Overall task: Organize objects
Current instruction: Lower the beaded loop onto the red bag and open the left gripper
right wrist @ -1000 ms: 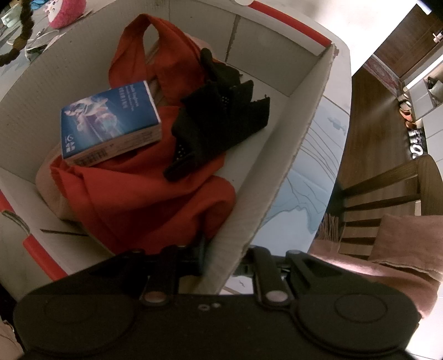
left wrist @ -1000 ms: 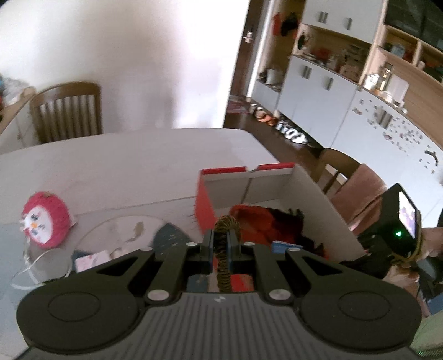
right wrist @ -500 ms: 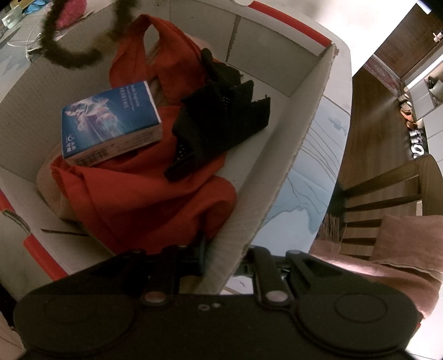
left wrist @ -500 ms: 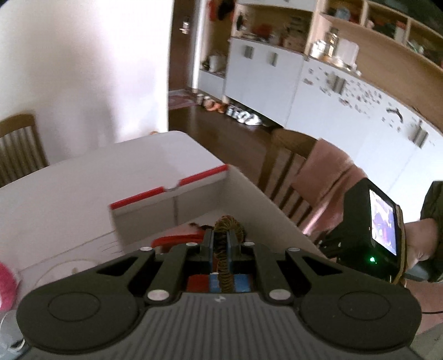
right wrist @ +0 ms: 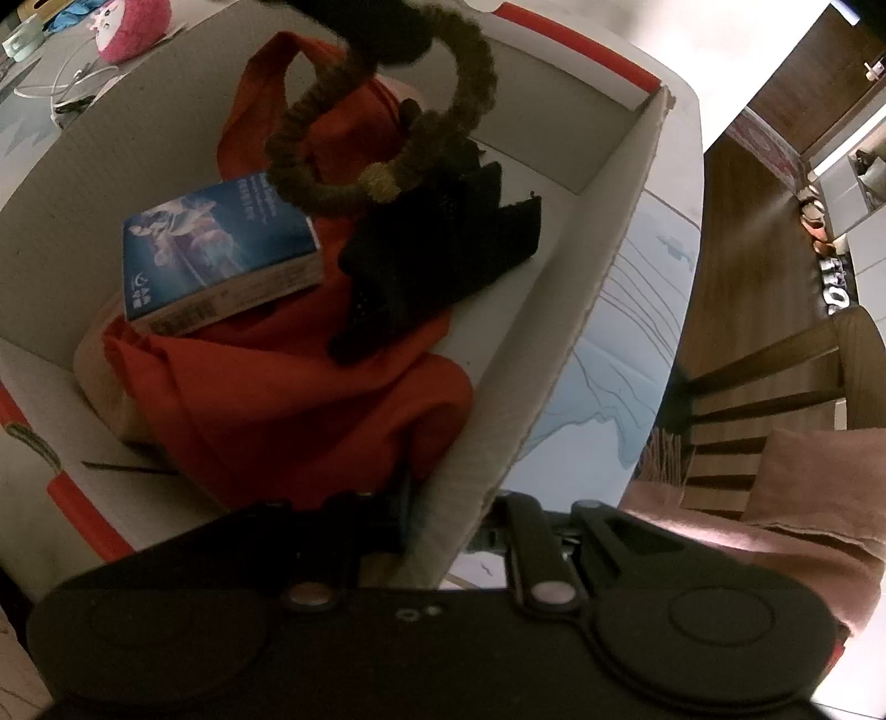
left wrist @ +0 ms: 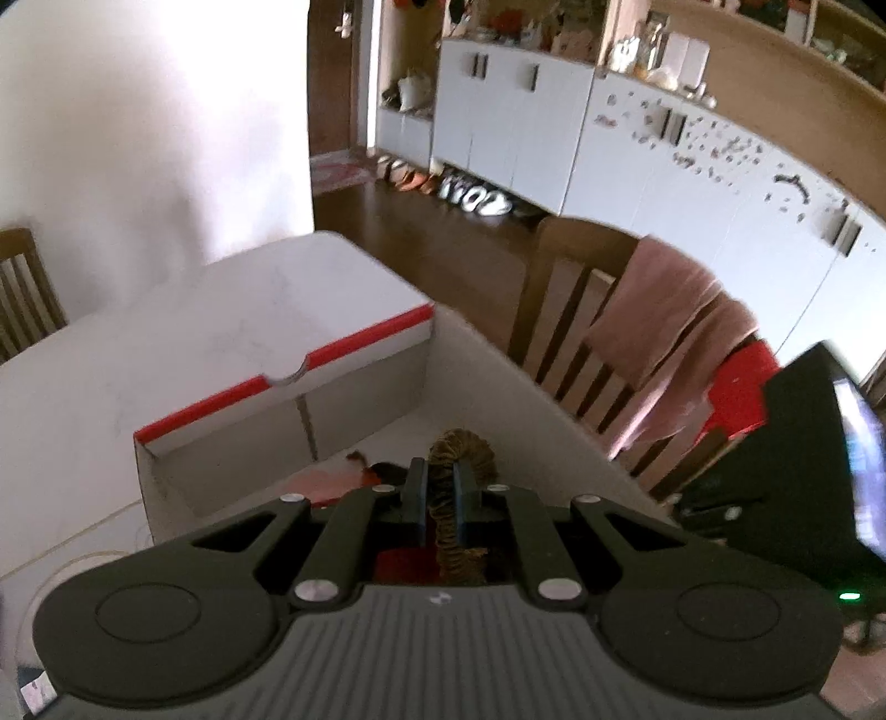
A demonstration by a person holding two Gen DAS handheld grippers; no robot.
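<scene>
My left gripper [left wrist: 440,479] is shut on a brown braided ring [left wrist: 462,451] and holds it above the open cardboard box [left wrist: 288,382] with a red rim. In the right wrist view the ring [right wrist: 382,138] hangs over the box interior. Inside lie a red cloth bag [right wrist: 288,387], a blue packet [right wrist: 221,252] and a black fabric piece [right wrist: 443,266]. My right gripper [right wrist: 448,509] is shut on the box's side wall [right wrist: 587,310].
The box stands on a white table [left wrist: 166,343]. A wooden chair [left wrist: 581,310] with a pink towel [left wrist: 670,310] is to the right. A pink plush toy [right wrist: 133,27] and a cable lie on the table beyond the box.
My left gripper has moved right and over the box with the ring, which now hangs well inside the box opening. The right gripper has not moved.
</scene>
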